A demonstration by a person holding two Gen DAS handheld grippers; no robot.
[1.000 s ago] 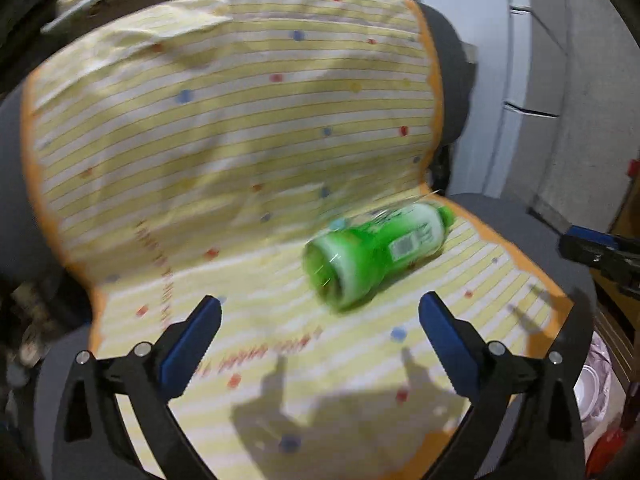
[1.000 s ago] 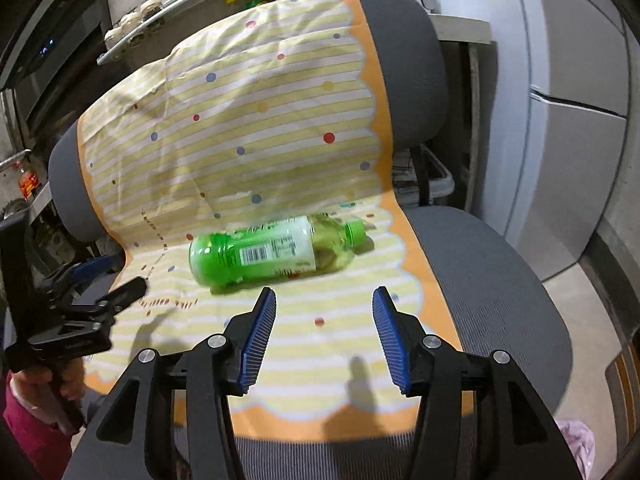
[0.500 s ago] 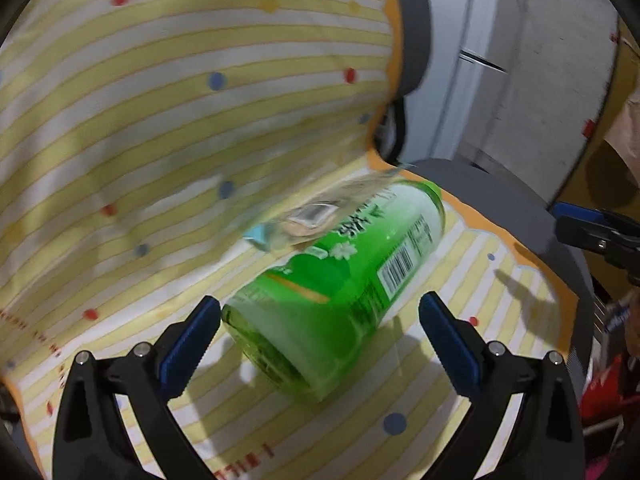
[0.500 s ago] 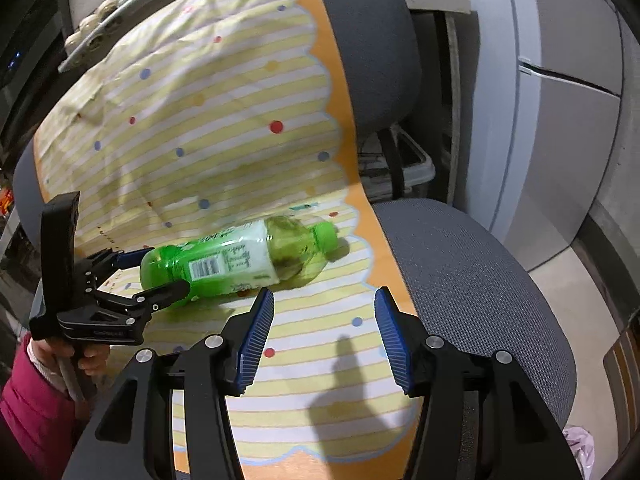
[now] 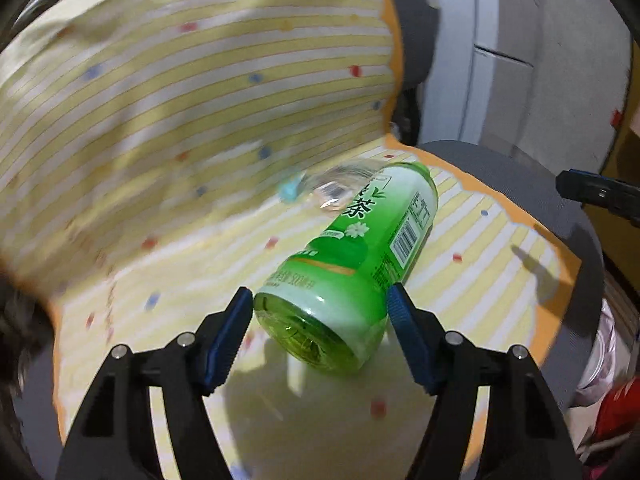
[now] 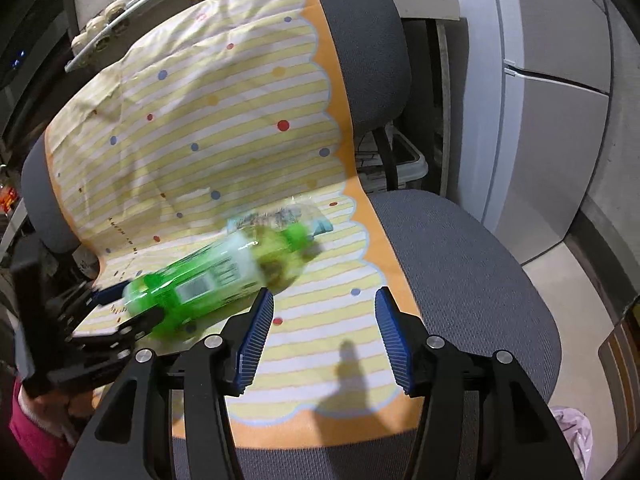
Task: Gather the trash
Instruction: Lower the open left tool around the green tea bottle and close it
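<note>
On an office chair (image 6: 460, 264) draped with a striped yellow cloth (image 5: 200, 92), the left gripper (image 5: 320, 308) has dropped in from well back of the green tea bottle (image 5: 360, 248) and now straddles its base. Its jaws, wide a second ago, are closing, with the blue pads at the bottle's sides; whether they already press cannot be told. The bottle lies on the cloth over the seat, base toward the front edge and neck toward the backrest, turned from its earlier crosswise lie. By this reading the first pickup is near, with the lift not yet begun.

The right gripper (image 6: 320, 332) hangs over the front of the seat, jaws partly apart and empty, the bottle just beyond its left pad.

The left wrist view gives the pads against the base and a crumpled clear wrapper (image 5: 340, 184) behind the bottle's neck. The right wrist view shows the green cap (image 6: 296, 236), the person's hand (image 6: 52, 404) on the left gripper, and a pale bag (image 6: 570, 426) on the floor beside the chair.
</note>
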